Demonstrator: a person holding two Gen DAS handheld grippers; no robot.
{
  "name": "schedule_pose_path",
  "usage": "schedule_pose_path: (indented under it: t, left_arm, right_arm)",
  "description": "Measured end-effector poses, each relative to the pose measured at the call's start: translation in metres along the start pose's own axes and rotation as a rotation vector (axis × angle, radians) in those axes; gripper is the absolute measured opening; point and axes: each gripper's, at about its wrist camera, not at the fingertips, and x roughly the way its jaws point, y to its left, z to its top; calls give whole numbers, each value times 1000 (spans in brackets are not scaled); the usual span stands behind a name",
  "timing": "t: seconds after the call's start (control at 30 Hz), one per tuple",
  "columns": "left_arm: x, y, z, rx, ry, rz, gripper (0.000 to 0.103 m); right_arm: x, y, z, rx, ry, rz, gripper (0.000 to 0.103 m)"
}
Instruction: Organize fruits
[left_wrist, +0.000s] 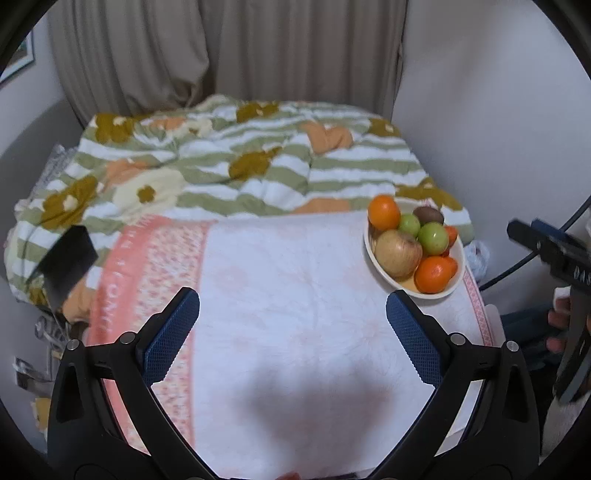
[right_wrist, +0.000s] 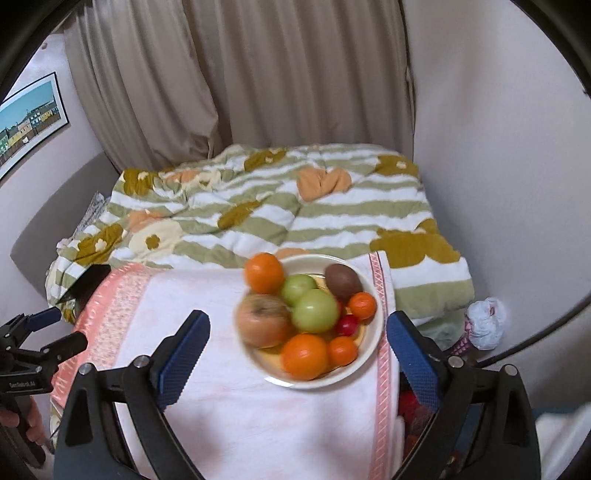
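A cream bowl (right_wrist: 314, 384) stands on the towel-covered table (right_wrist: 229, 406), near its right edge. In it lie a brownish apple (right_wrist: 264, 325), two green fruits (right_wrist: 316, 310), a kiwi (right_wrist: 343, 281), several oranges (right_wrist: 304, 356) and a small red fruit (right_wrist: 347, 325). My right gripper (right_wrist: 298, 325) hovers above and in front of the bowl, open and empty. My left gripper (left_wrist: 291, 306) is open over the bare middle of the towel (left_wrist: 295, 277), with nothing between its fingers. The bowl (left_wrist: 436, 293) sits to its right, and the right gripper (left_wrist: 532, 240) shows at that view's right edge.
Behind the table is a bed with a green-striped floral duvet (right_wrist: 295, 206), then curtains (right_wrist: 258, 74) and walls on both sides. A black object (left_wrist: 68, 258) lies at the table's left corner. A white bag (right_wrist: 484, 323) and something red (right_wrist: 413, 406) sit low on the right.
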Motion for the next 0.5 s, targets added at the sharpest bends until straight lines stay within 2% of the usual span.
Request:
schedule_pose_path:
  t: [0.27, 0.5]
  left_arm:
    - [-67, 36, -10, -7, -127, 36, 103]
    - [-98, 54, -25, 11, -204, 86, 103]
  right_arm:
    - [-53, 67, -21, -5, -56, -9, 95]
    - [-75, 100, -39, -19, -111, -97, 95]
